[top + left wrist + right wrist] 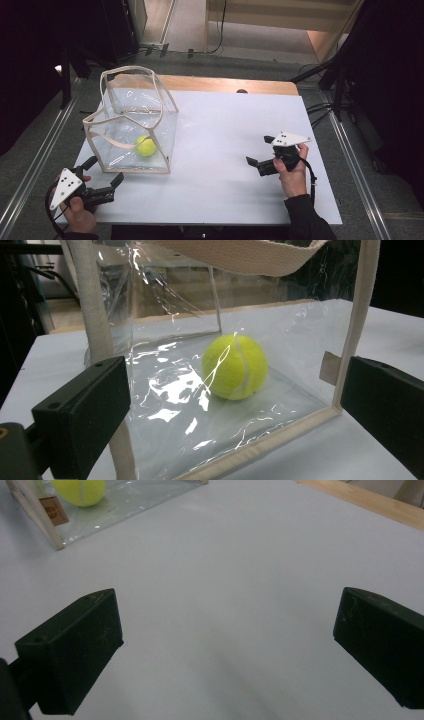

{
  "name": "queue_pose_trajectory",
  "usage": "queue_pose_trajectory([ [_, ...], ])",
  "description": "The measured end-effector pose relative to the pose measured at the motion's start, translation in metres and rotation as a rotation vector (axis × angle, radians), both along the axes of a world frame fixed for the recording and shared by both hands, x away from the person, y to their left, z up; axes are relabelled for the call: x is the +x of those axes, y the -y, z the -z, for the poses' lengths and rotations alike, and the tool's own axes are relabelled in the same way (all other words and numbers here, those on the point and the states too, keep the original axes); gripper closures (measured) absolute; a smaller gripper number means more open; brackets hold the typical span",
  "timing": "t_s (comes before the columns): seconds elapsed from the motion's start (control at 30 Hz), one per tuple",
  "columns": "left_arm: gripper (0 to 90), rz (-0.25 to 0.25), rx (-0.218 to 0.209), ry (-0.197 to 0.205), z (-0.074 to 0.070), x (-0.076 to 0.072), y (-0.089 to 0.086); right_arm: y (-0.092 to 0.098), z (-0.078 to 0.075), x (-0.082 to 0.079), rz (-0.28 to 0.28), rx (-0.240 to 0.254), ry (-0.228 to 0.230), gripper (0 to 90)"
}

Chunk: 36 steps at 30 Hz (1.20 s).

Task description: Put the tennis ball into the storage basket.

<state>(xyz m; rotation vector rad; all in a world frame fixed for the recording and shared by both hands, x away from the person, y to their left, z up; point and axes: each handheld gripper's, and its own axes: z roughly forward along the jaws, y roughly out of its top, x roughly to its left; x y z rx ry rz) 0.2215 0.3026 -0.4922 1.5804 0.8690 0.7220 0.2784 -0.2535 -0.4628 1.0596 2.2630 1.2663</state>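
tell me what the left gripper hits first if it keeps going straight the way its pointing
Most likely the clear bag: the left gripper is open, its fingers framing the near plastic wall and cream trim. The tennis ball sits behind that wall, inside the bag, so it would come second. Exact gap is unclear.

Evenly lit from above across the white surface (240, 150), dark at the room's sides. Bright glare streaks on the clear plastic bag (175, 390). Soft shadows under the jaws in the right gripper view. Slightly soft and grainy throughout; near jaws out of focus.
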Motion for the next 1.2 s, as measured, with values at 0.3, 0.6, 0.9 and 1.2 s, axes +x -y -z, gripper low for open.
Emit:
queue_pose_trajectory([
  [0.3,0.0,0.001,0.014,0.0,0.0,0.0,0.0,0.031,0.009,-0.023,0.064,0.039,0.049,0.0],
  [0.6,0.0,-0.003,0.01,0.0,0.0,0.0,0.0,0.055,0.022,-0.039,0.12,0.057,0.064,0.0],
  [0.9,0.0,0.002,0.012,-0.003,0.0,0.0,0.0,0.076,0.032,-0.052,0.17,0.069,0.078,0.0],
  [1.2,0.0,0.004,0.018,-0.007,0.0,0.001,0.001,0.095,0.037,-0.064,0.222,0.094,0.102,0.0],
])
